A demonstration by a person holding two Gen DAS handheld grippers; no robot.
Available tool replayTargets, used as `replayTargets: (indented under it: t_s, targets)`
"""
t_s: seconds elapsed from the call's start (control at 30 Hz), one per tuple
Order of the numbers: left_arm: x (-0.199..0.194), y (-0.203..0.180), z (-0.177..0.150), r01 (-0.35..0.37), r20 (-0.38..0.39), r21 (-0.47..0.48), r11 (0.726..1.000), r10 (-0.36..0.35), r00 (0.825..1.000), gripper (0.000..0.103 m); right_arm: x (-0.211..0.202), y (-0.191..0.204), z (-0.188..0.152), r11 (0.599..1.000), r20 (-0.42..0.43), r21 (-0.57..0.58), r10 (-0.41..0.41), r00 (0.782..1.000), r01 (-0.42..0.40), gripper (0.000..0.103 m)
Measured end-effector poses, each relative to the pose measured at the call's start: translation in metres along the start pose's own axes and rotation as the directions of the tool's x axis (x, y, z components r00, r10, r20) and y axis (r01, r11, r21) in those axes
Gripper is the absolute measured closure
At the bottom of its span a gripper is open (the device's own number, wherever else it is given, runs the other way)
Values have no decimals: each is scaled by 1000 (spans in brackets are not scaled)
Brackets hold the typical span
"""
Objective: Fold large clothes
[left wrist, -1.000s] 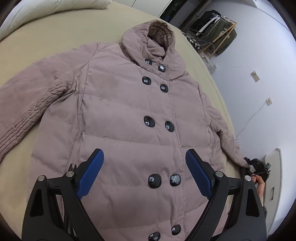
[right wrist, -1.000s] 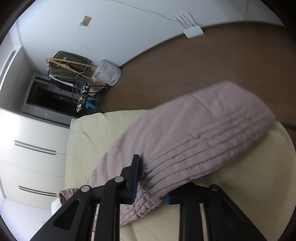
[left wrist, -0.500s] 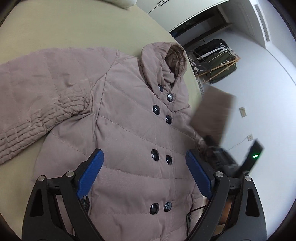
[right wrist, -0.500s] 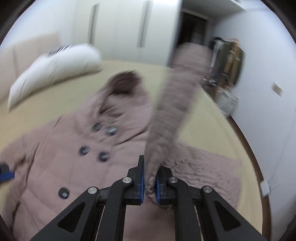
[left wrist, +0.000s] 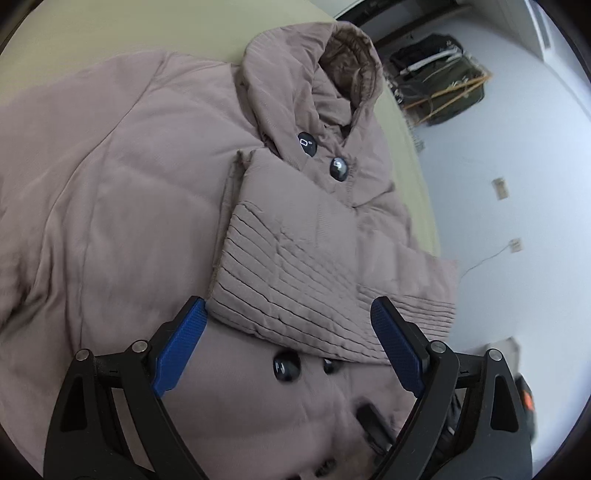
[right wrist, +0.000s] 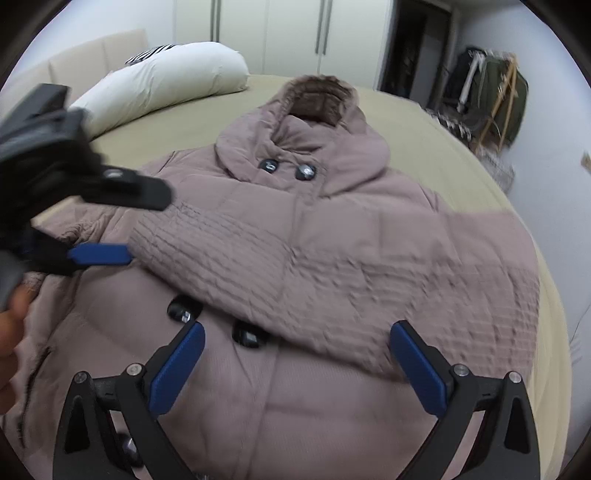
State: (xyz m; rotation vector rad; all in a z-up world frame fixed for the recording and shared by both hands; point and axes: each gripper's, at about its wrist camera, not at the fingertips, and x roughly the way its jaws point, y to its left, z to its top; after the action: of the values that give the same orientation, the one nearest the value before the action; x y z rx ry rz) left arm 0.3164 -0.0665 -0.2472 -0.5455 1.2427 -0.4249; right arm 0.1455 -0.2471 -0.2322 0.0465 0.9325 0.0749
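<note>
A mauve quilted hooded coat [left wrist: 110, 206] with dark buttons lies face up on the bed; it also shows in the right wrist view [right wrist: 314, 387]. Its right sleeve [left wrist: 295, 266] lies folded across the chest, cuff toward the coat's left side, and shows in the right wrist view too [right wrist: 295, 266]. My left gripper [left wrist: 288, 343] is open and empty, hovering just above the sleeve cuff; it appears from the side in the right wrist view [right wrist: 99, 254]. My right gripper [right wrist: 297, 365] is open and empty above the coat's lower front.
The bed [right wrist: 424, 125] has a beige sheet. A white pillow [right wrist: 166, 85] lies at its head. White wardrobes [right wrist: 288, 33] stand behind. A rack with bags and clothes [right wrist: 491, 96] stands right of the bed, also in the left wrist view [left wrist: 439, 88].
My right gripper swung the sleeve over the coat's front, laid it across the chest and opened. My left gripper moved in closer over the chest.
</note>
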Motion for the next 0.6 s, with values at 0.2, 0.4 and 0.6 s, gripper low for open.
replayTargets:
  t_s: [0.2,0.4,0.6]
  targets:
    - [30,3,20,-114,-13,53,992,114,993,74,-23,-86,-46,824,74,495,274,959,-274,5]
    - [-12,11,20,-108,113,38,993,103,988,92,-24,-151,-79,488,277,752,376,884,-443,8]
    - [-68,40,7,-102,257,-61,993,114,960,93,-1,-157,-67,282,407,787,431,805,-549,8]
